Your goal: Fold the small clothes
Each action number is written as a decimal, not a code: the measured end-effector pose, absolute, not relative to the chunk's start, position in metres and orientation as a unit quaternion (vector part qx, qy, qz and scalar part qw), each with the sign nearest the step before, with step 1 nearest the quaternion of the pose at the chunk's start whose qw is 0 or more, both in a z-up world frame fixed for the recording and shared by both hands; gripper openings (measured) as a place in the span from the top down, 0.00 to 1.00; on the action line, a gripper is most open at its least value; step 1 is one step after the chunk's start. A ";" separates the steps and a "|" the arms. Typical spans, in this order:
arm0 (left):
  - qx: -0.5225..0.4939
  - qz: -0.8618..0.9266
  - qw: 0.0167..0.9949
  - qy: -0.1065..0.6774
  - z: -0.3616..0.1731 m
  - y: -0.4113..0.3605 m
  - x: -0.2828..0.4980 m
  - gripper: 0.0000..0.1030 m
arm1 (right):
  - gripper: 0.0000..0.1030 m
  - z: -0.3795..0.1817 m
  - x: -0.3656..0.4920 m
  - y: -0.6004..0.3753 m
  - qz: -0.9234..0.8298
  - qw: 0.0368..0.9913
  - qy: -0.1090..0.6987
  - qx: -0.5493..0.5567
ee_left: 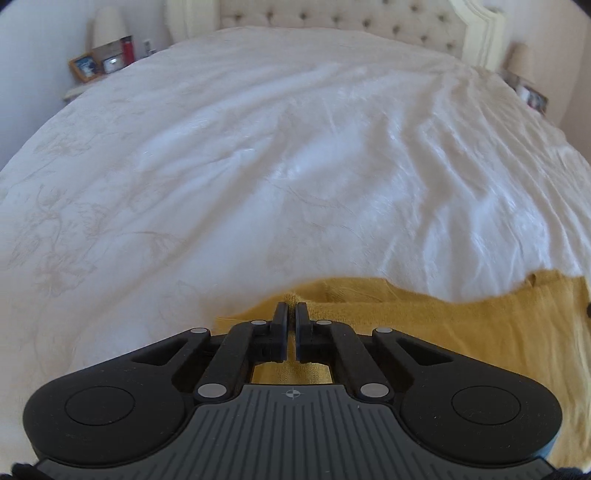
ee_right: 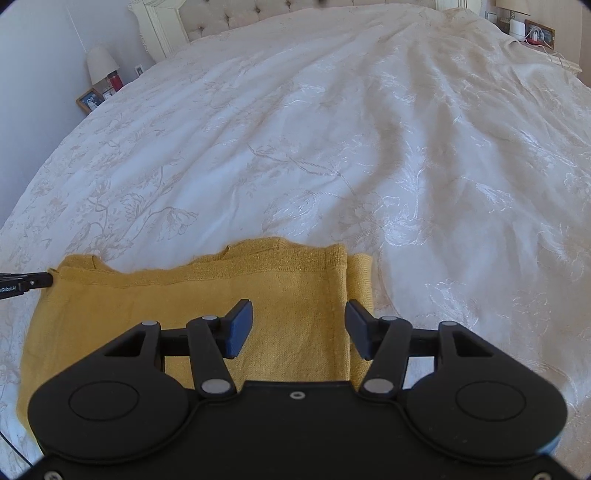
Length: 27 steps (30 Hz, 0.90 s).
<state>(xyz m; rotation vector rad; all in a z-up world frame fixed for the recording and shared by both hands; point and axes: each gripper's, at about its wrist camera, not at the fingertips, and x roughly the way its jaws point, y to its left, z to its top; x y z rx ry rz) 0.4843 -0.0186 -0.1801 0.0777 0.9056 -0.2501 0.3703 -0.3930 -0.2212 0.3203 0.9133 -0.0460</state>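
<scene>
bed (ee_right: 332,129) fills frame, yellow top (ee_right: 207,314) lower left, flat, right side already folded in. left gripper (ee_left: 291,314) clamped shut on far left corner. right gripper (ee_right: 299,321) open above folded edge. further folds probably left.

White floral bedspread (ee_right: 295,147), tufted headboard (ee_left: 332,18), bedside lamp (ee_right: 100,62).

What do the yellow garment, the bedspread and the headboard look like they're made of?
Yellow garment: likely a soft fine knit, matte; a ribbed band runs along its far edge.
Bedspread: woven cloth with a slight sheen and a tone-on-tone flower pattern, possibly damask or embroidery.
Headboard: padded cream upholstery with button tufting; the fabric type is unclear.
</scene>
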 end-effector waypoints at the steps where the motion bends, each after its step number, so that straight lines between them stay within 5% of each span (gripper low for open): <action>1: 0.020 -0.116 0.887 0.447 -0.182 -0.013 0.488 0.97 | 0.40 -0.223 0.373 -0.395 -0.021 0.884 0.441 0.154; 5: 0.041 -0.113 0.881 0.458 -0.189 -0.008 0.494 0.96 | 0.44 -0.232 0.387 -0.397 -0.012 0.877 0.456 0.148; 9: 0.031 -0.109 0.877 0.468 -0.194 -0.009 0.496 0.89 | 0.85 -0.243 0.400 -0.395 -0.022 0.865 0.485 0.128; 11: 0.033 -0.102 0.872 0.477 -0.198 -0.009 0.500 0.70 | 0.86 -0.246 0.403 -0.397 -0.031 0.862 0.491 0.120; 15: 0.037 -0.098 0.870 0.481 -0.199 -0.007 0.504 0.61 | 0.87 -0.246 0.404 -0.410 -0.051 0.856 0.491 0.153; 19: 0.031 -0.094 0.873 0.478 -0.189 -0.001 0.498 0.60 | 0.71 -0.236 0.392 -0.420 -0.054 0.860 0.469 0.194; 21: 0.025 -0.094 0.873 0.478 -0.183 0.001 0.490 0.57 | 0.46 -0.231 0.381 -0.424 -0.053 0.860 0.460 0.212; 27: 0.001 -0.111 0.860 0.498 -0.173 0.001 0.456 0.46 | 0.29 -0.226 0.343 -0.424 -0.050 0.851 0.468 0.231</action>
